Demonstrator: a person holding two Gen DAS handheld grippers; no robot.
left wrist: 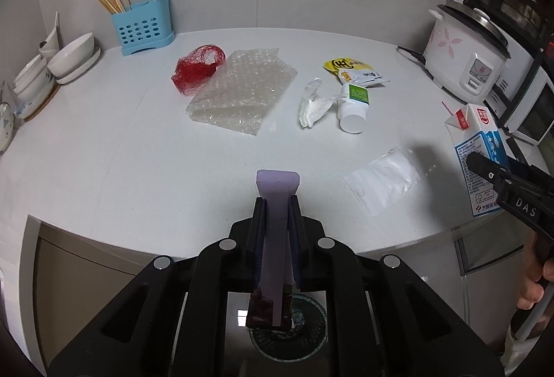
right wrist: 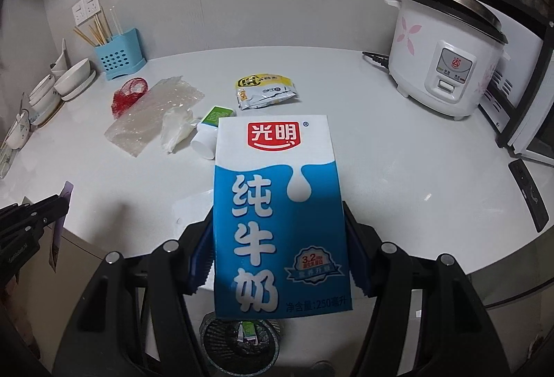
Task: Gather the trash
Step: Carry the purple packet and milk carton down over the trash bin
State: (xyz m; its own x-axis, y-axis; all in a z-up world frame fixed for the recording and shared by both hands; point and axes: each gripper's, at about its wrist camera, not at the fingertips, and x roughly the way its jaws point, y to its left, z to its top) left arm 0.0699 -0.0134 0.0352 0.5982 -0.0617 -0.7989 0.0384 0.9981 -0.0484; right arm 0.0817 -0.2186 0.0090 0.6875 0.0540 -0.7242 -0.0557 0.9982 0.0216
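Observation:
My right gripper [right wrist: 278, 255] is shut on a blue and white milk carton [right wrist: 277, 203], held upright off the counter's front edge; the carton also shows in the left wrist view [left wrist: 481, 162]. My left gripper [left wrist: 277, 217] is shut on a flat purple wrapper [left wrist: 277, 238]. A dark mesh trash bin [right wrist: 242, 339] sits on the floor below both grippers. On the white counter [left wrist: 104, 151] lie a red net [left wrist: 197, 68], bubble wrap [left wrist: 239, 89], a crumpled tissue [left wrist: 315, 103], a white bottle [left wrist: 353, 106], a yellow snack bag [left wrist: 353, 70] and a clear plastic bag [left wrist: 384, 183].
A blue chopstick holder [left wrist: 143, 27] and stacked bowls [left wrist: 69, 58] stand at the back left. A white rice cooker [right wrist: 446, 54] stands at the back right, with a microwave rack [right wrist: 529, 82] beside it. A black remote [right wrist: 529, 193] lies at the right edge.

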